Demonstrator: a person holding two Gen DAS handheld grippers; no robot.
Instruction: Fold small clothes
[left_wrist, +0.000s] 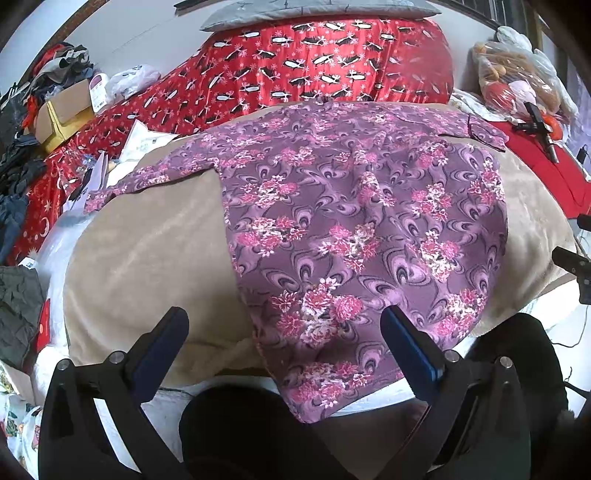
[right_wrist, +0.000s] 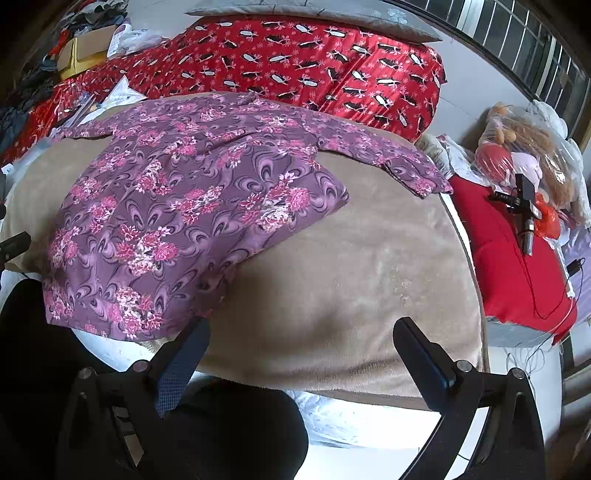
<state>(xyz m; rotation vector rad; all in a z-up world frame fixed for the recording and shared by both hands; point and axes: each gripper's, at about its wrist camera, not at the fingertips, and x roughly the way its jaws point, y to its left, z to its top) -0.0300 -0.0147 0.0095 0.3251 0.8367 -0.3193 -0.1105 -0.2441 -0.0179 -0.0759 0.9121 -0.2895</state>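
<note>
red quilt (left_wrist: 314, 62), beige blanket (right_wrist: 351, 277), cardboard box (left_wrist: 62, 110)

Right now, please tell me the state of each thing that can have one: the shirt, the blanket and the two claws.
Floral shirt: spread flat on the blanket, unfolded, sleeves out, hem hanging over the near edge.
Beige blanket: laid out flat under the shirt.
Left claw: open, holding nothing, above the shirt's hem.
Right claw: open, holding nothing, above the blanket beside the shirt.

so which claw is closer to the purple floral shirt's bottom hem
Left. The left claw hangs open right over the purple floral shirt hem; the right claw sits open beside it, over the beige fleece blanket.
</note>
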